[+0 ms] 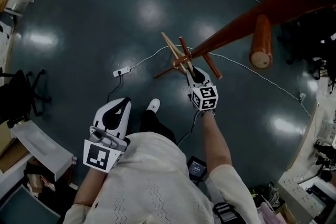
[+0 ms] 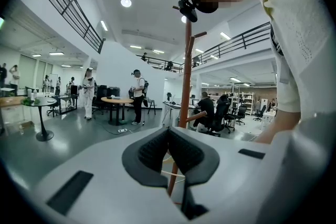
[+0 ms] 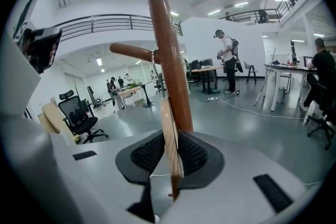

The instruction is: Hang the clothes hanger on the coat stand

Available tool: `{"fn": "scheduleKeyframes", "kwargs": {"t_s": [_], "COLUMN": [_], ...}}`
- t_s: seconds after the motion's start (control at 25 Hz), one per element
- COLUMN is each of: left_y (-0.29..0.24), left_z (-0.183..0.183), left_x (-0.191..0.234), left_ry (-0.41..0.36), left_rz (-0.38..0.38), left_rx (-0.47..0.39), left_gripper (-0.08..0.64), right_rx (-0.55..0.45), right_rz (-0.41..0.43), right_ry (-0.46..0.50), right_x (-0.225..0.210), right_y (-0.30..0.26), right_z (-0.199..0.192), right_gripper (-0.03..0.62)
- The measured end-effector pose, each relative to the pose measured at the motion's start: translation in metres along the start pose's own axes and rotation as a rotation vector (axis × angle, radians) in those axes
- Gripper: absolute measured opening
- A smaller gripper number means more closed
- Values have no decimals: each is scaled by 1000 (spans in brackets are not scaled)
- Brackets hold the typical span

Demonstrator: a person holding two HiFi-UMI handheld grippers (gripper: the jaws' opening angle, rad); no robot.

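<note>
Your left gripper (image 1: 116,110) sits low by your body, fingers closed together on nothing, with open floor (image 1: 105,18) ahead. Your right gripper (image 1: 195,75) has its fingers clamped on the wooden clothes hanger (image 1: 175,53), just beside the coat stand (image 1: 247,19) pole.

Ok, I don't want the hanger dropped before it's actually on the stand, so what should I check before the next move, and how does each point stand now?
1. Right gripper clamped on the wooden hanger: ok, the pads press on its flat body.
2. Hanger brought up to the coat stand: ok, it is close against the pole.
3. Hanger's wire hook over the peg: cannot tell. A thin wire shows at the peg, but not whether it rests on it.
4. Left gripper out of the way: ok, jaws together, nothing between them, held low near the person's body.
</note>
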State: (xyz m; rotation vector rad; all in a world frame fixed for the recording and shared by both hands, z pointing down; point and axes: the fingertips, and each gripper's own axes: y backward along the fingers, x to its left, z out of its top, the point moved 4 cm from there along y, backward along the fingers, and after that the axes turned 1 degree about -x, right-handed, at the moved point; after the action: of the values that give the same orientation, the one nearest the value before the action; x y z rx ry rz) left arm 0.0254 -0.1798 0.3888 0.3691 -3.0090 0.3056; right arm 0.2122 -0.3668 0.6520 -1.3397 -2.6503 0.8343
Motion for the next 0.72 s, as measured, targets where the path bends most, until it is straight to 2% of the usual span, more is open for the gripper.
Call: {"fn": "scheduleKeyframes", "kwargs": {"t_s": [0.08, 0.2, 0.32, 0.48, 0.6, 0.72], "left_y": [2, 7, 7, 6, 8, 8], "left_z": [-1, -7, -7, -5, -6, -4], "left_x": [1, 1, 2, 0, 2, -3], "left_ry": [23, -13, -15, -24, -15, -18], "left_rz": [18, -4, 0, -18, -7, -32], "left_rx": [8, 21, 32, 3, 25, 14], "left_gripper": [12, 12, 12, 12, 12, 12], "right_rx": [2, 11, 8, 10, 12, 8], "right_rz": [1, 4, 13, 19, -6, -20], "right_ry": [-3, -2, -25, -60, -50, -44], "right_x": [-1, -1, 0, 3, 0, -5], "right_y": [-3, -6, -7, -7, -5, 1], "right_z": [-1, -1, 0, -3, -1, 1], "right_gripper": [71, 71, 71, 72, 90, 118]}}
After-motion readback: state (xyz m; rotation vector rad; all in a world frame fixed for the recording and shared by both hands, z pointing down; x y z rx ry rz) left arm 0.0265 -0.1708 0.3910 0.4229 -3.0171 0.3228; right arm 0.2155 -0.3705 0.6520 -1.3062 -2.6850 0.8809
